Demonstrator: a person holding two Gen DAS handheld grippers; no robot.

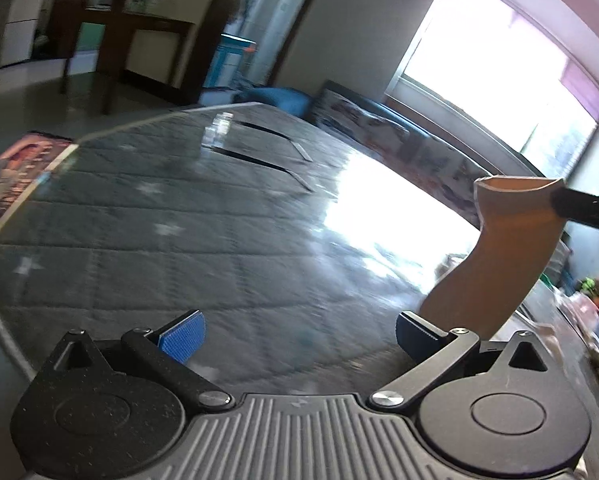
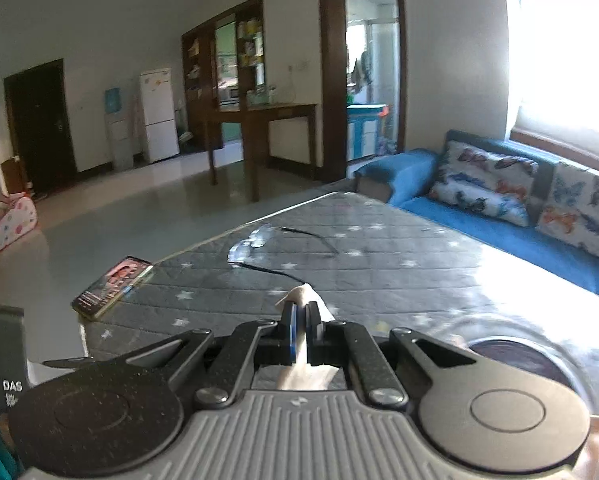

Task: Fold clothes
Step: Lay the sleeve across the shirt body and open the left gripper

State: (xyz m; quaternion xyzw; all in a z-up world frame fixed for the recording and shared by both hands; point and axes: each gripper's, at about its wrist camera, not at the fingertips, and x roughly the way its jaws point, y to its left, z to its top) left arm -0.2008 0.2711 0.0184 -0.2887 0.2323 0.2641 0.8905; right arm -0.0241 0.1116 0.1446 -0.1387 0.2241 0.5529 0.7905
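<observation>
Glass-topped quilted table, eyeglasses, magazine

In the left wrist view, the tan cloth garment hangs at the right of the frame; its lower end drops behind the left gripper's dark right finger, so how far it reaches cannot be told. The black right gripper clamping its top is cut off by the right edge. Glare whitens the grey quilted star-print table cover at centre right. The printed magazine at the left edge is cropped and blurred.

In the right wrist view, the garment shows only as a pale tip past the closed fingers; the rest is hidden under the gripper body. The clear plastic object mid-frame is too smeared to identify.
</observation>
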